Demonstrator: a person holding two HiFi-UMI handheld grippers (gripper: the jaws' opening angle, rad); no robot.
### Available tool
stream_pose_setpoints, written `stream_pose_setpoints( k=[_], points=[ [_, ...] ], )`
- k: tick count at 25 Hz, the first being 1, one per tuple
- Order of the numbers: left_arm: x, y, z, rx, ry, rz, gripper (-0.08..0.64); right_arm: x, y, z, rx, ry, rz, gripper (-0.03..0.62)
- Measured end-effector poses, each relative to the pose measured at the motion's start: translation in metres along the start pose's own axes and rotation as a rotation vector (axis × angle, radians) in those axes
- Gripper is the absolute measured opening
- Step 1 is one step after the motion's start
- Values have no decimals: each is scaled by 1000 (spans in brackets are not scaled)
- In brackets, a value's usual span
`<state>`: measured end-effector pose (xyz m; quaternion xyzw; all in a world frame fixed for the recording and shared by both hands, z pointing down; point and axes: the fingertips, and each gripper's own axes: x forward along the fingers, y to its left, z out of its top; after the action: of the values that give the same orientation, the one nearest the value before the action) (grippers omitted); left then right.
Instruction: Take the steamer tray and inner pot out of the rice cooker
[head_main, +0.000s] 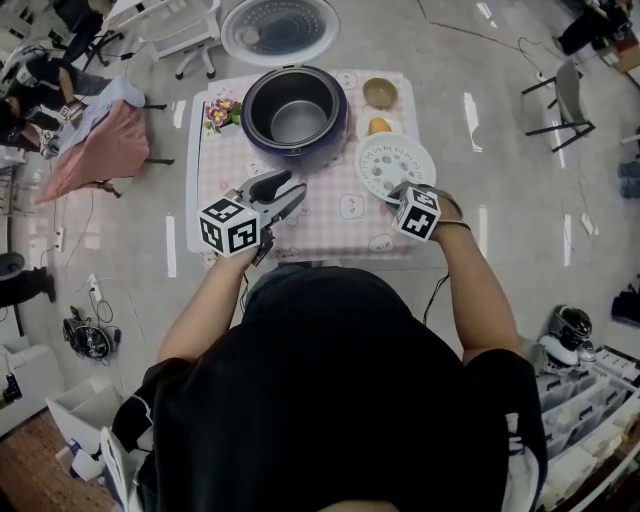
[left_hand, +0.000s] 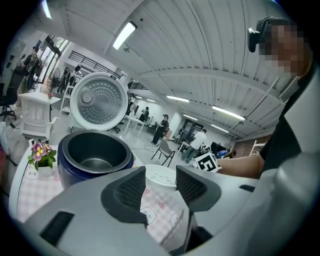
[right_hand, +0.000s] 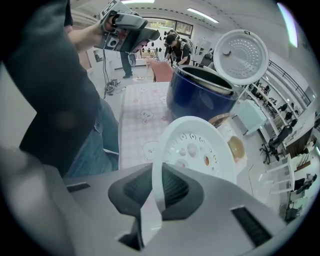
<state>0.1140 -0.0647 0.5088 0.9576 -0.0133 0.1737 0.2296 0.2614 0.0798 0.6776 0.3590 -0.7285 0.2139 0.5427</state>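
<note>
The white perforated steamer tray (head_main: 395, 165) hangs low over the table's right side, its near rim pinched in my right gripper (head_main: 397, 192). In the right gripper view the tray (right_hand: 200, 150) tilts up from the shut jaws (right_hand: 156, 189). The blue rice cooker (head_main: 294, 110) stands at the table's back middle with its lid (head_main: 279, 28) swung up and the dark inner pot (head_main: 297, 118) inside. My left gripper (head_main: 290, 196) hovers in front of the cooker, open and empty; its view shows the inner pot (left_hand: 94, 151) ahead to the left and the jaws (left_hand: 160, 187) apart.
A pink checked cloth covers the table (head_main: 225, 215). A small flower pot (head_main: 218, 113) stands left of the cooker. A tan bowl (head_main: 379, 92) and an orange item (head_main: 378, 126) sit at the back right. A chair (head_main: 565, 95) and a draped pink cloth (head_main: 100, 145) flank the table.
</note>
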Motion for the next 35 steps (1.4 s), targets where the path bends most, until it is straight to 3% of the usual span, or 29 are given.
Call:
stream_pose_setpoints(
  k=[7, 27, 35],
  points=[
    [0, 11, -6, -16, 13, 13, 210, 42, 7, -12, 38, -4, 33, 37],
    [-6, 21, -16, -41, 30, 21, 207, 98, 31, -32, 34, 22, -22, 36],
    [1, 26, -19, -47, 30, 26, 207, 126, 44, -50, 30, 65, 4, 43]
  ],
)
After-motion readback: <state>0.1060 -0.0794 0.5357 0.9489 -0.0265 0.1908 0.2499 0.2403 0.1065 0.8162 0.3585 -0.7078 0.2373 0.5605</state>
